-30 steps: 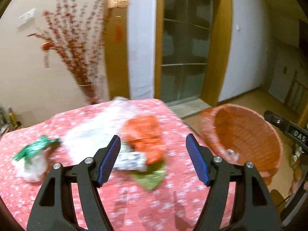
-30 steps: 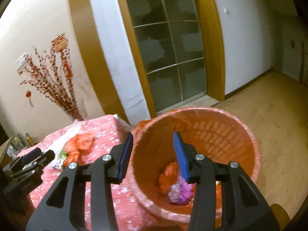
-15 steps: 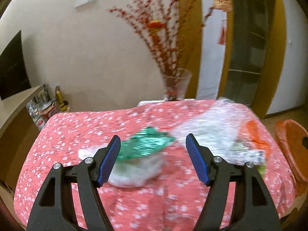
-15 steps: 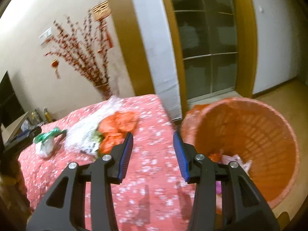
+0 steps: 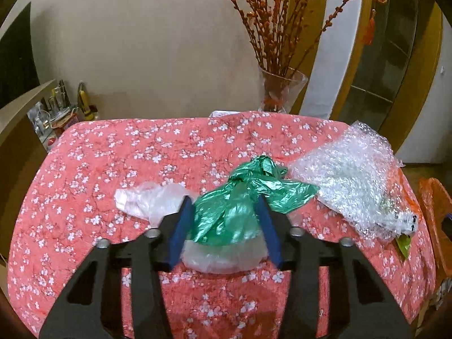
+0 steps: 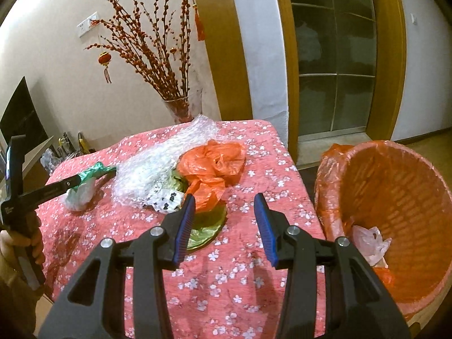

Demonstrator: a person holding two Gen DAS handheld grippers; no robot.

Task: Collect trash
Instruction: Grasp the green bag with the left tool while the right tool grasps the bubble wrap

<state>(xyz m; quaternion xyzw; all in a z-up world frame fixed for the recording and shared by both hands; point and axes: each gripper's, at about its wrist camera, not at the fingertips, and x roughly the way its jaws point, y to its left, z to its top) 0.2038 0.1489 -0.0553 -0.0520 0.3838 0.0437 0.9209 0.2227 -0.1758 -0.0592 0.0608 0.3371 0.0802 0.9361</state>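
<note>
**Green bag between the left jaws**

Pink floral tablecloth (image 5: 118, 152) carries the trash. Left gripper (image 5: 224, 226) stands spread, its jaws flanking the green bag (image 5: 240, 197) without pinching it. Right gripper (image 6: 224, 221) hangs released, holding nothing, beside the orange basket (image 6: 395, 197).

Floral table (image 5: 113, 152): green bag (image 5: 243, 195), bubble wrap (image 5: 347, 175), orange bag (image 6: 214, 161).

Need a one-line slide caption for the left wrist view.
Left gripper, jaws open, straddles the green bag on the floral tablecloth; bubble wrap lies right.
</note>
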